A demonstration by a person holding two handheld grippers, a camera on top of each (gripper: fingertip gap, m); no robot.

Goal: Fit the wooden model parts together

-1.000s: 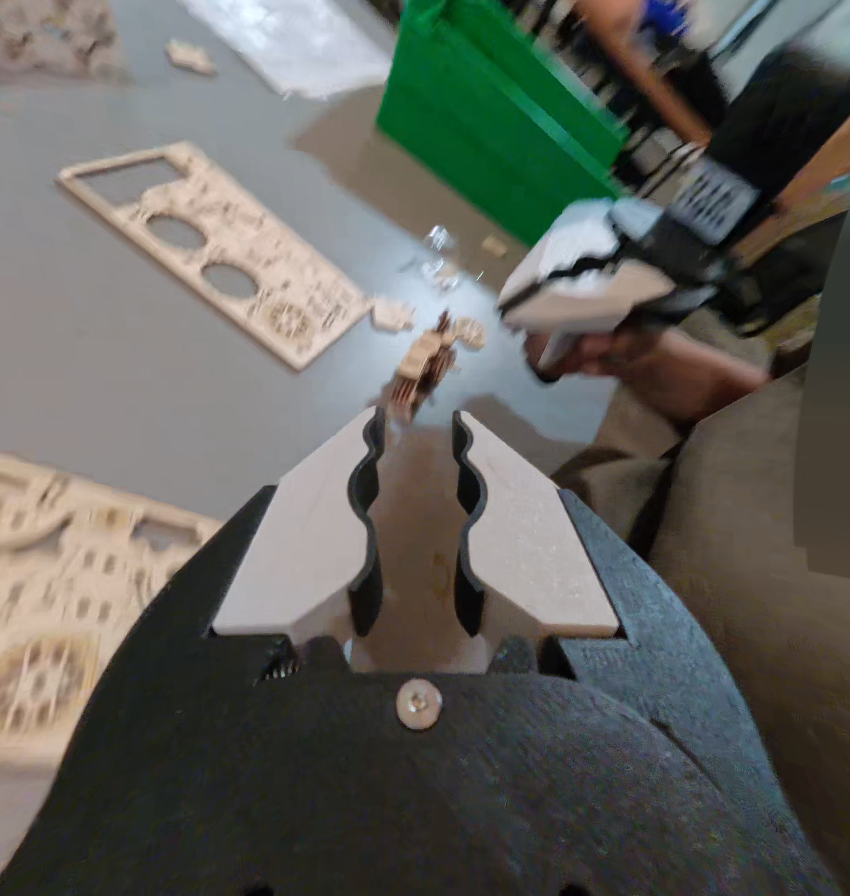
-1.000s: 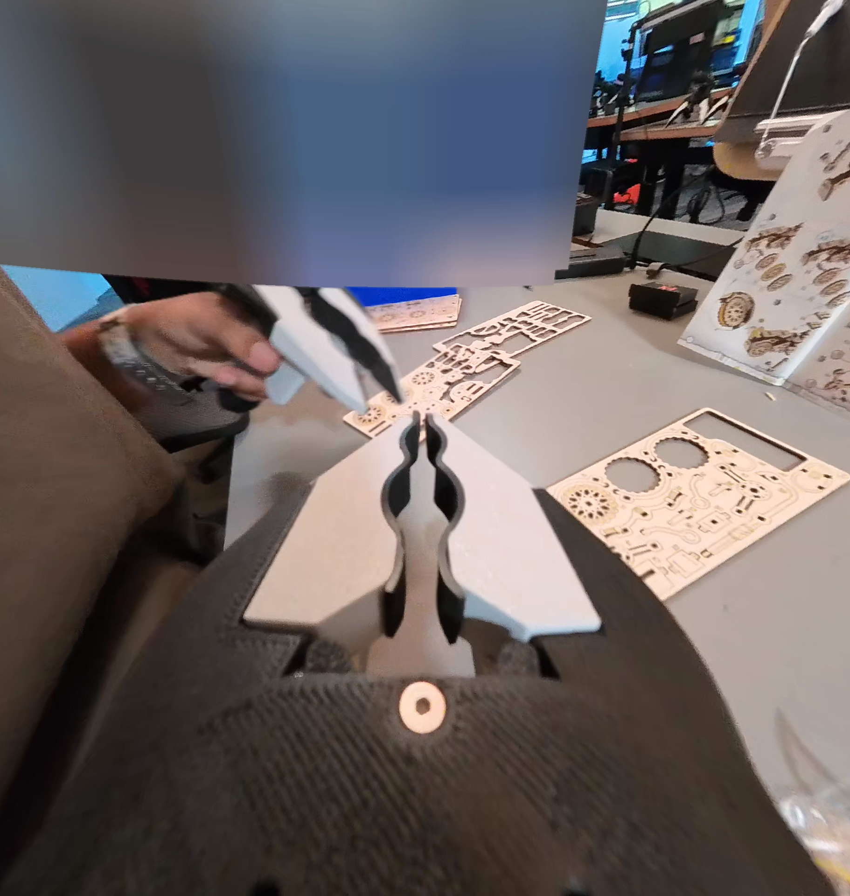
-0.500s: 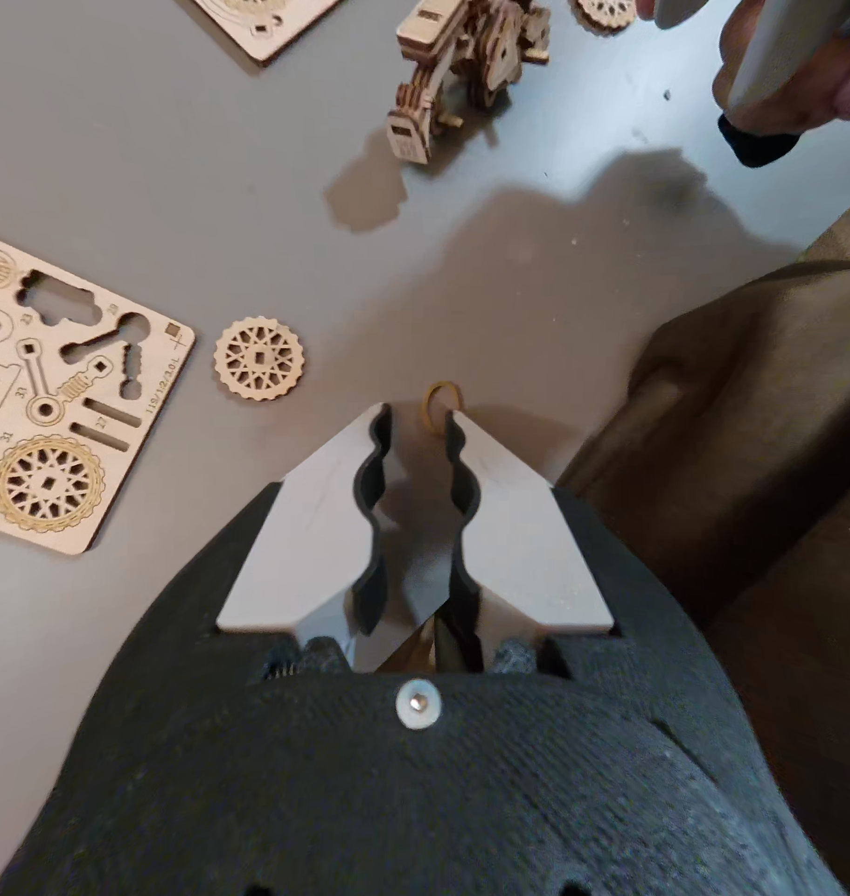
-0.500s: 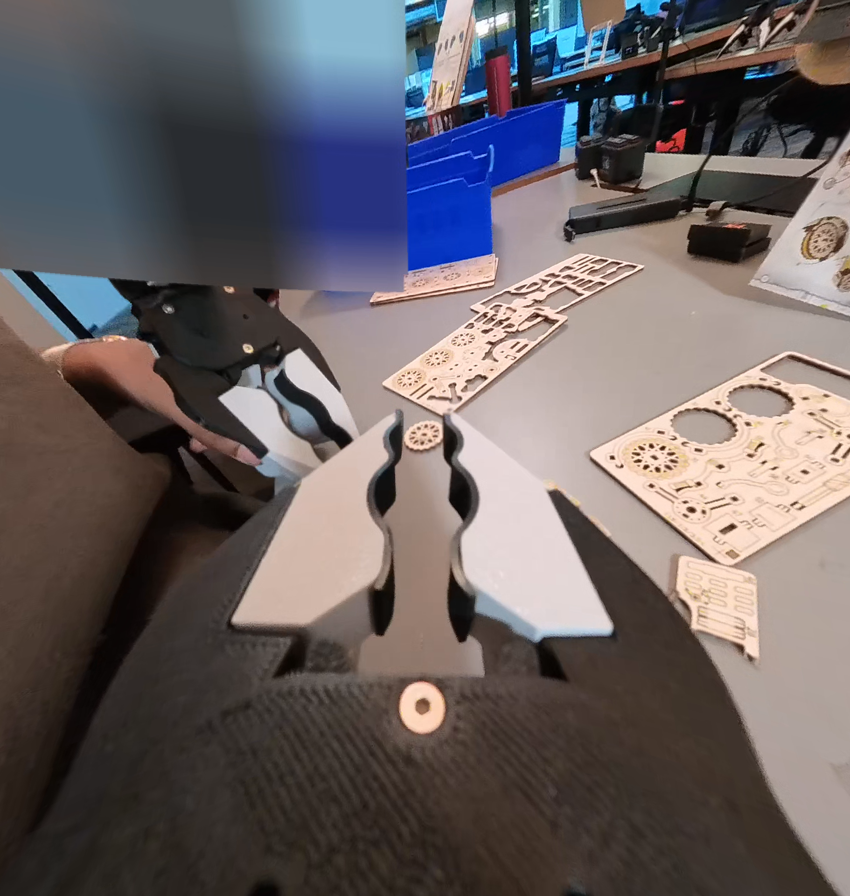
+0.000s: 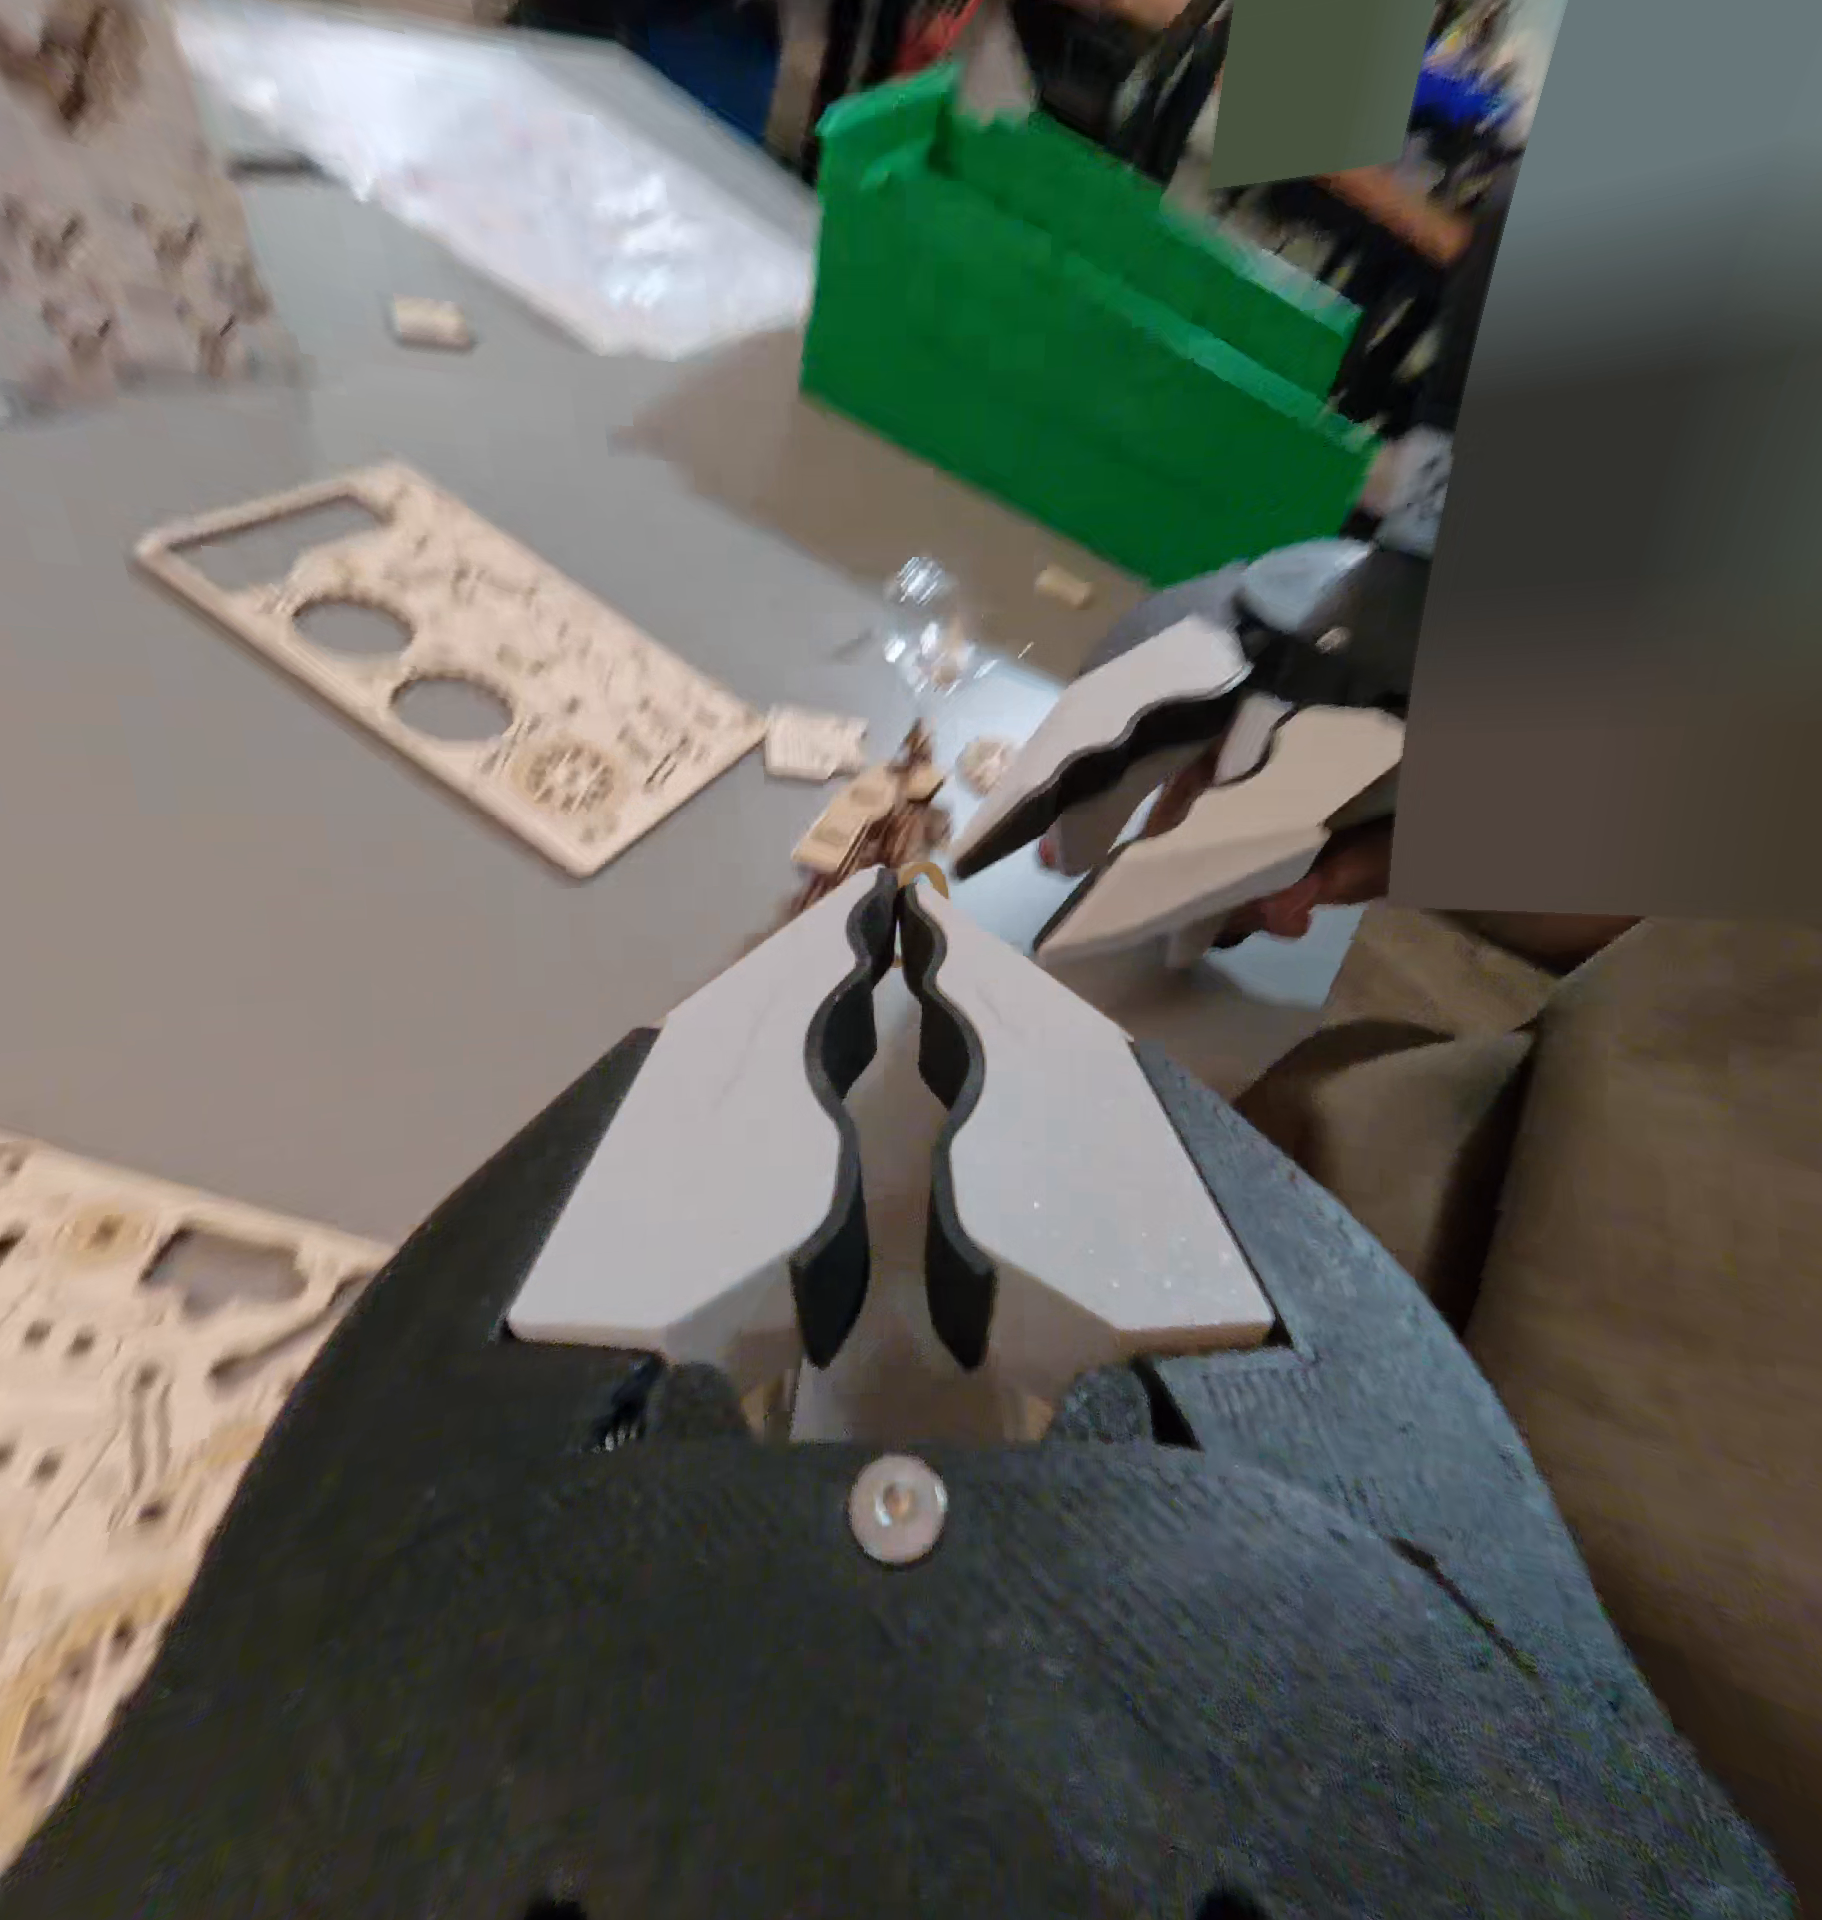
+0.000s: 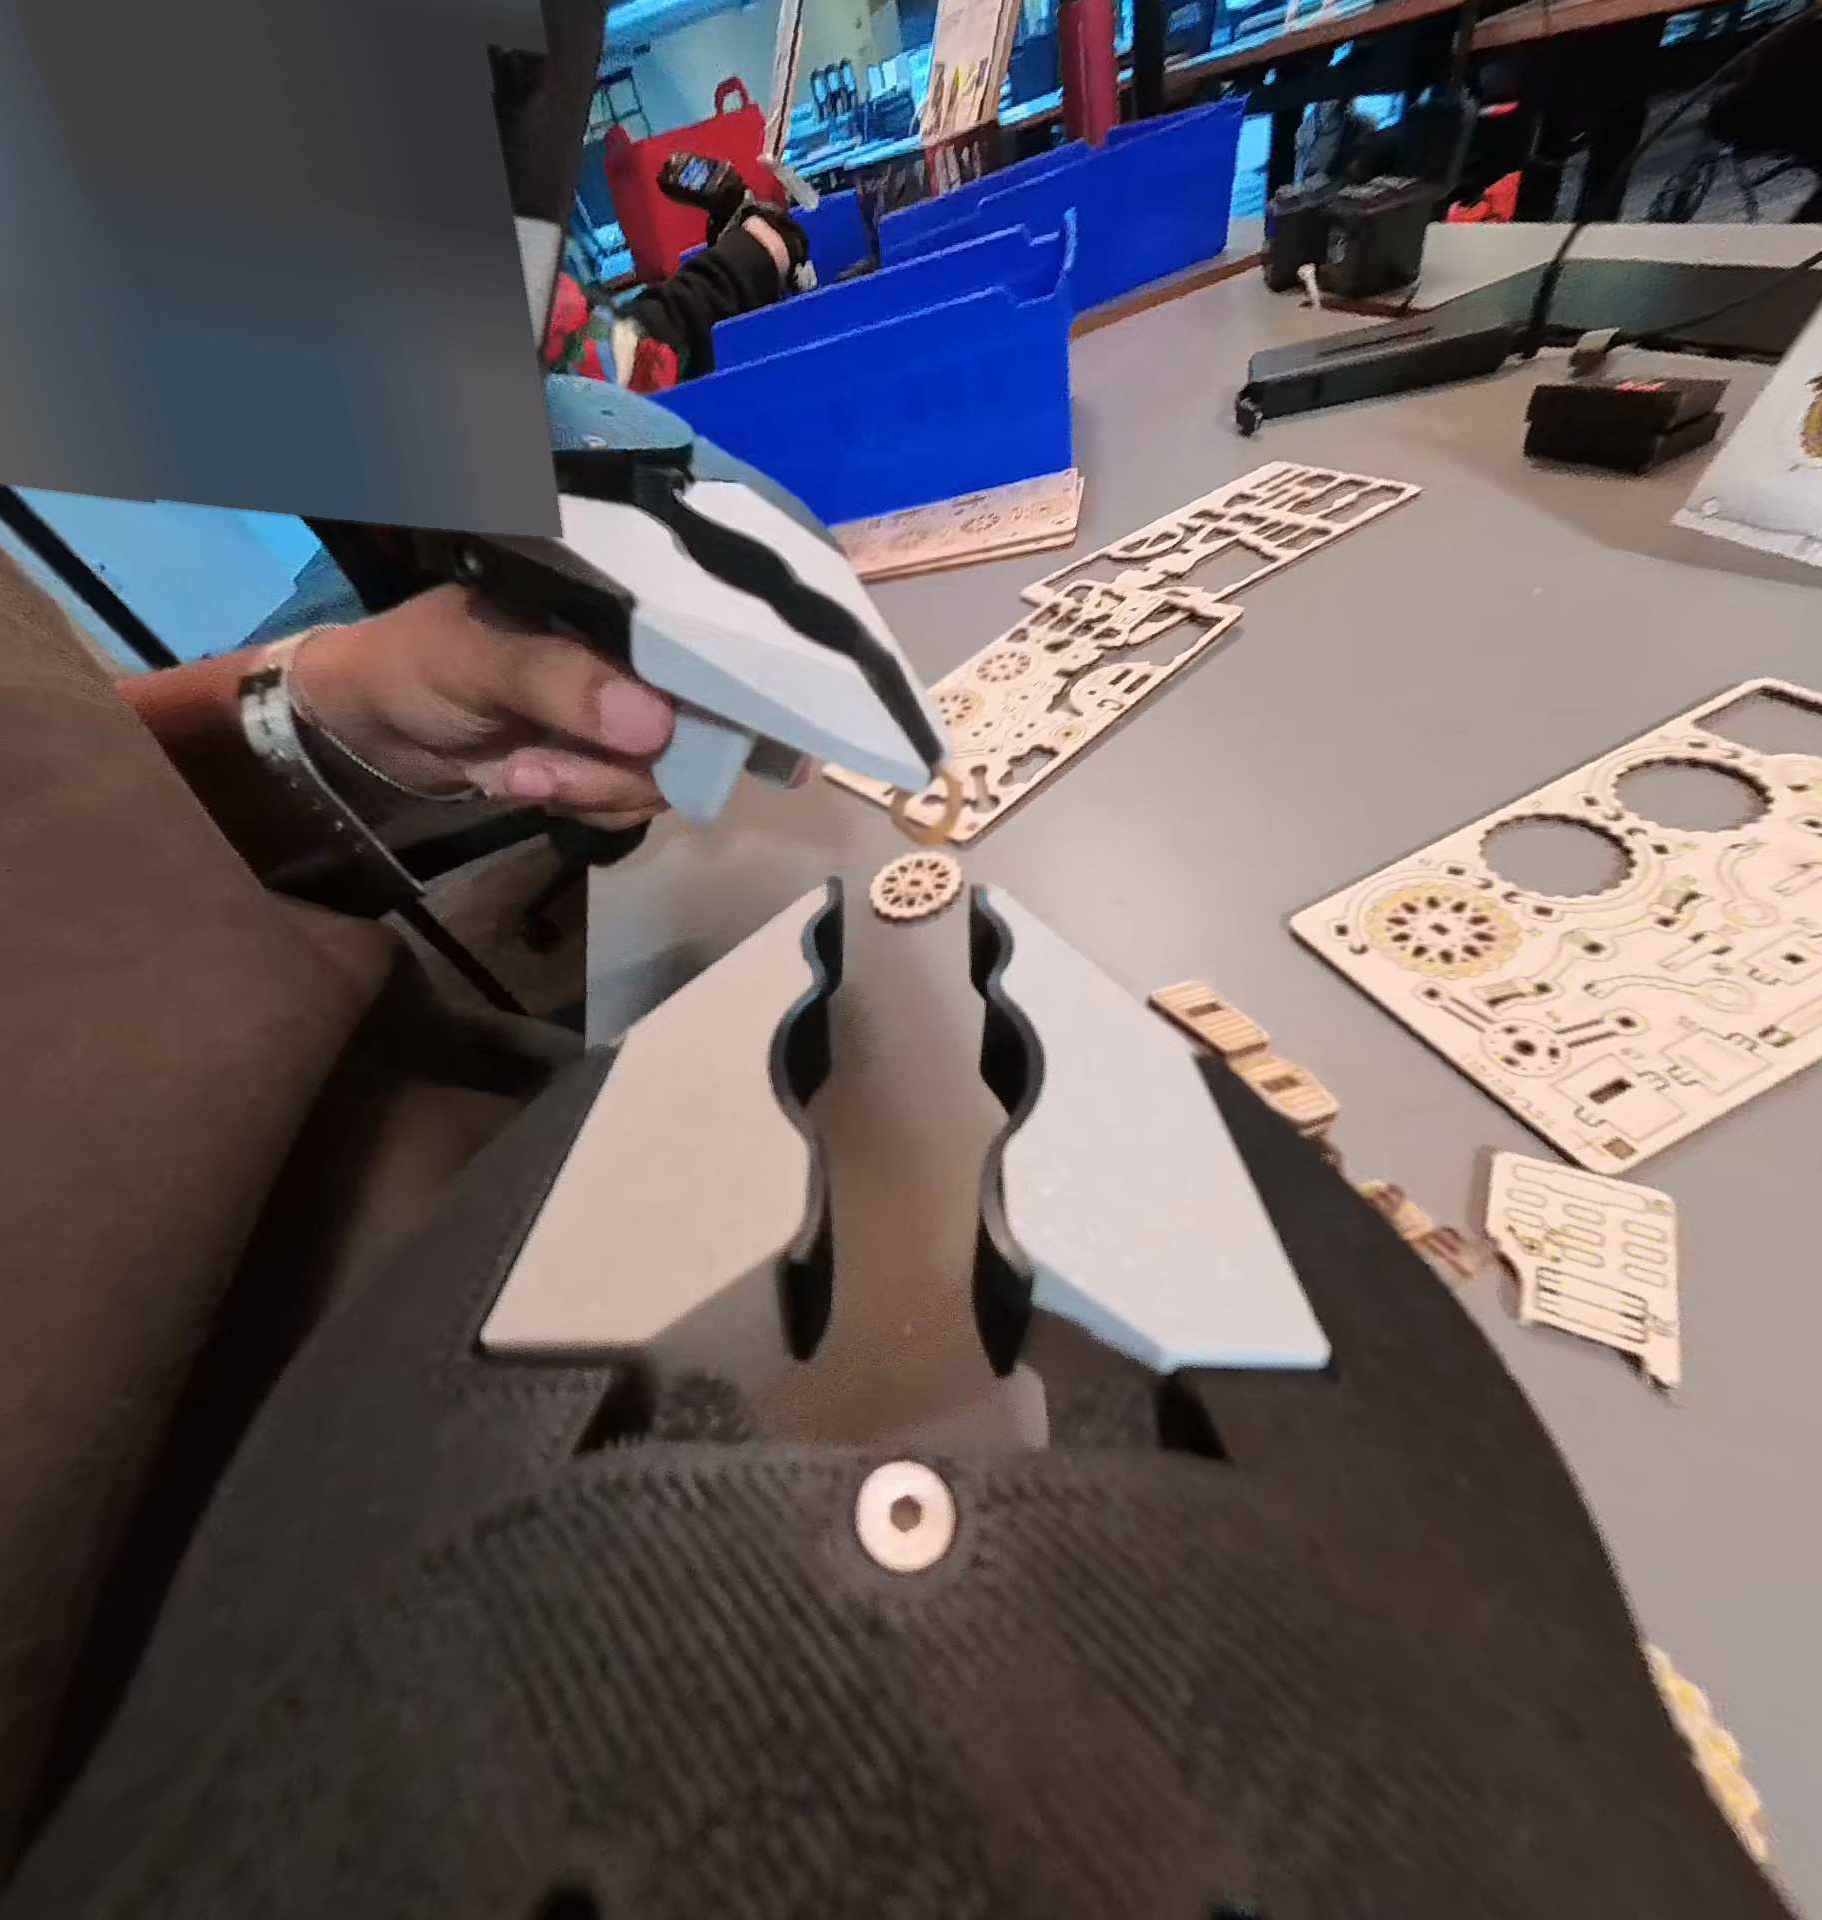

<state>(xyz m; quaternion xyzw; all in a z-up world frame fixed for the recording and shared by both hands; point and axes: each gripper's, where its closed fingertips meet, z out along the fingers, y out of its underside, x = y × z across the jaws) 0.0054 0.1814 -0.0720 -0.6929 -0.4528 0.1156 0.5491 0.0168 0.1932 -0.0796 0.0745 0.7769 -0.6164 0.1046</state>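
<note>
My left gripper (image 5: pixel 899 896) is shut on a small tan ring (image 5: pixel 926 881) and holds it above the grey table (image 5: pixel 211 935). In the right wrist view the left gripper (image 6: pixel 926 767) hangs the ring (image 6: pixel 928 812) just above and beyond a wooden gear (image 6: pixel 915 886) lying flat on the table. My right gripper (image 6: pixel 907 909) is open and empty, its tips on either side of the gear's near edge. It also shows open in the left wrist view (image 5: pixel 1000 906). A partly built wooden model (image 5: pixel 865 821) stands just beyond my left fingertips.
Cut-out wooden part sheets lie on the table (image 6: pixel 1613 935), (image 6: pixel 1073 665), (image 5: pixel 450 665). A small slotted piece (image 6: pixel 1582 1257) lies at the right. A green bin (image 5: pixel 1073 364), blue bins (image 6: pixel 886 384) and black devices (image 6: pixel 1624 416) stand at the back. A brown sleeve (image 6: pixel 107 987) fills the left. My left and right fingertips are right by each other. The wooden gear (image 6: pixel 915 886) lies around 11 cm away from my left fingertips.
My left gripper has shut on the ring, lifted it off the table and tilted up. My right gripper has opened wider and moved closer to the gear.
</note>
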